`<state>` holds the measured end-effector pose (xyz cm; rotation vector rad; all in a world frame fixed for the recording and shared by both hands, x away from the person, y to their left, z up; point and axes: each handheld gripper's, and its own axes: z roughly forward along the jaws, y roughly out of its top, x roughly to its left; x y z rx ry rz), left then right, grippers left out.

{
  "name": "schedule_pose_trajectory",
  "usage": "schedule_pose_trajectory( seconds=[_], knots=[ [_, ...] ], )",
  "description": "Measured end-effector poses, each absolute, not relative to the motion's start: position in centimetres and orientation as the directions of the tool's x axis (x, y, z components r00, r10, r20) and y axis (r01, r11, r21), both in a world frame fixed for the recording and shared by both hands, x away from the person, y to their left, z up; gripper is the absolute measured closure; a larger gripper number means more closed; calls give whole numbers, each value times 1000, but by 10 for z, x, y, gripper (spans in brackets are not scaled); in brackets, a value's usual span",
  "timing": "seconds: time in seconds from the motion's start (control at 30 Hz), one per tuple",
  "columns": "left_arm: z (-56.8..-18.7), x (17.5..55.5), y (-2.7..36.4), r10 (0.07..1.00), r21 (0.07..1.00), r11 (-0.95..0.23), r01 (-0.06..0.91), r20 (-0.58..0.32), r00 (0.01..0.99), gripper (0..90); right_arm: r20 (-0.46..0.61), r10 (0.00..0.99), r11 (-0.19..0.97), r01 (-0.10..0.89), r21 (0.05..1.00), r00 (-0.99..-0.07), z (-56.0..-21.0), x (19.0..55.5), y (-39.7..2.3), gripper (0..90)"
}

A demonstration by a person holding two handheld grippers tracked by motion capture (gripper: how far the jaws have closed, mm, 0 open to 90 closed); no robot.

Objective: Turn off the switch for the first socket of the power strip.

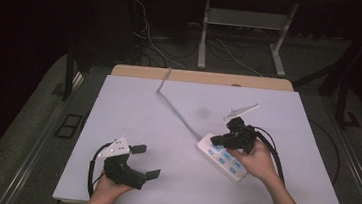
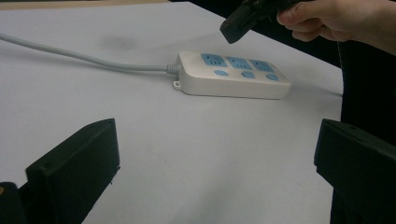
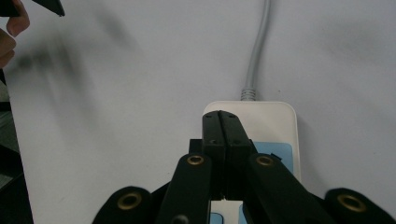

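Observation:
A white power strip with blue sockets and blue buttons lies flat on the right half of the white table. Its grey cable runs off towards the far edge. My right gripper hovers over the cable end of the strip, jaws pressed together with nothing between them. Whether the tips touch the strip I cannot tell. At the front left my left gripper rests with jaws wide apart and empty. From there I see the strip ahead, with the right gripper above it.
A faint dark smudge marks the table's middle. The table's wooden far edge borders a dark floor with loose cables and a desk frame. Bare table surface lies between my two hands.

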<state>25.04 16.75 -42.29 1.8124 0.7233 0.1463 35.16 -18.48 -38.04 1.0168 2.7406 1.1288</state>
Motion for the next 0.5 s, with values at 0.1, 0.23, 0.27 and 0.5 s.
schedule_pose_trajectory(
  seconds=[0.1,0.23,0.27,0.5],
  knots=[
    [-423,250,167,541,896,-190,401,-245,805,0,232,571,533,570,625,-788,-382,353,-184,897],
    [-423,250,167,541,896,-193,400,-243,805,0,239,569,537,575,617,-787,-385,355,-183,897],
    [-423,250,167,540,896,-193,400,-243,805,0,240,567,537,574,618,-788,-386,355,-183,896],
    [-423,251,167,540,896,-192,400,-244,806,0,252,562,545,583,603,-787,-394,358,-180,897]
  ],
)
